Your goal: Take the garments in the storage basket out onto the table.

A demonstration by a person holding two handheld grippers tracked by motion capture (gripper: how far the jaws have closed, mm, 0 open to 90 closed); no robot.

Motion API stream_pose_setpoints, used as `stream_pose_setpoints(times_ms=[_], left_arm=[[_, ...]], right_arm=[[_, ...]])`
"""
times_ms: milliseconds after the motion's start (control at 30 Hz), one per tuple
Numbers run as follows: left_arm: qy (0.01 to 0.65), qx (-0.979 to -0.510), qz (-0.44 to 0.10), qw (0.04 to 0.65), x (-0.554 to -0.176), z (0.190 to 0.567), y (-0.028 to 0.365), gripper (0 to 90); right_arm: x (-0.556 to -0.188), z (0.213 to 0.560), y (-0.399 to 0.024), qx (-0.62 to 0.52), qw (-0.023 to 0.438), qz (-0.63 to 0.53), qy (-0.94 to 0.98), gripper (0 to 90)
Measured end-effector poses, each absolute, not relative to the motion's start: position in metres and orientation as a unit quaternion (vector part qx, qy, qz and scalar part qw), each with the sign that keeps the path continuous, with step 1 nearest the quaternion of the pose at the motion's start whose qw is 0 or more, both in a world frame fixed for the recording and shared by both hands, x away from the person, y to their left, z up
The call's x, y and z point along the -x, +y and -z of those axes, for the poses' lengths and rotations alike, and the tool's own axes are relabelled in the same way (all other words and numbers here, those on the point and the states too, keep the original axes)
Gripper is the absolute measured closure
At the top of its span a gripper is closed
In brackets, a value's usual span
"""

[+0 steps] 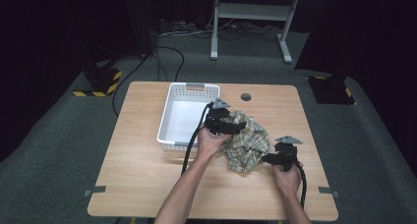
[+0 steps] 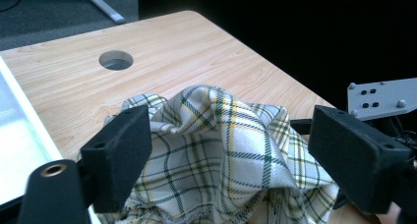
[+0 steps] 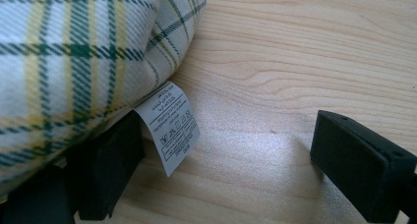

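Plaid cloth (image 2: 216, 155) lies bunched between the open left tool (image 2: 231, 155).

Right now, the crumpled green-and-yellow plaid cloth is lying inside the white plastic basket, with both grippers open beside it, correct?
Not quite. The crumpled green-and-yellow plaid cloth lies on the light wooden table, to the right of the white plastic basket, not in it, as the high view shows. Left gripper and right gripper are open.

Plaid cloth (image 3: 74, 52) took up the upper left of the frame, bunched on the wooden table (image 3: 305, 62). Its white care label (image 3: 169, 126) hung down just left of centre, right beside the left black jaw, which sat tucked under the fabric. The right tool (image 3: 221, 165) had its jaws wide apart, bare table between them.
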State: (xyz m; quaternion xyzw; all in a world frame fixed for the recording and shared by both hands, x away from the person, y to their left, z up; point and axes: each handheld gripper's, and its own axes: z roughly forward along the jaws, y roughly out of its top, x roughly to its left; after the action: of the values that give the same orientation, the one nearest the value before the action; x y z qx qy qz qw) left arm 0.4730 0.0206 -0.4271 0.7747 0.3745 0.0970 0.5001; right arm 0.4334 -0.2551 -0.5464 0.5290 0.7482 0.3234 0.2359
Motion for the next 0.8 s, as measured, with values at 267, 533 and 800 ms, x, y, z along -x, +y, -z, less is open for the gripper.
stream_pose_setpoints(times_ms=[267, 533, 800], left_arm=[[0.372, -0.775, -0.102, 0.501, -0.469, 0.423, 0.025, 9.0], [0.375, -0.766, -0.108, 0.512, -0.466, 0.416, 0.036, 7.3], [0.379, -0.758, -0.115, 0.518, -0.463, 0.413, 0.047, 6.7]], right_arm=[[-0.433, 0.546, -0.255, -0.529, 0.236, -0.324, 0.748, 11.7], [-0.433, 0.546, -0.255, -0.529, 0.236, -0.324, 0.748, 11.7], [-0.433, 0.546, -0.255, -0.529, 0.236, -0.324, 0.748, 11.7]])
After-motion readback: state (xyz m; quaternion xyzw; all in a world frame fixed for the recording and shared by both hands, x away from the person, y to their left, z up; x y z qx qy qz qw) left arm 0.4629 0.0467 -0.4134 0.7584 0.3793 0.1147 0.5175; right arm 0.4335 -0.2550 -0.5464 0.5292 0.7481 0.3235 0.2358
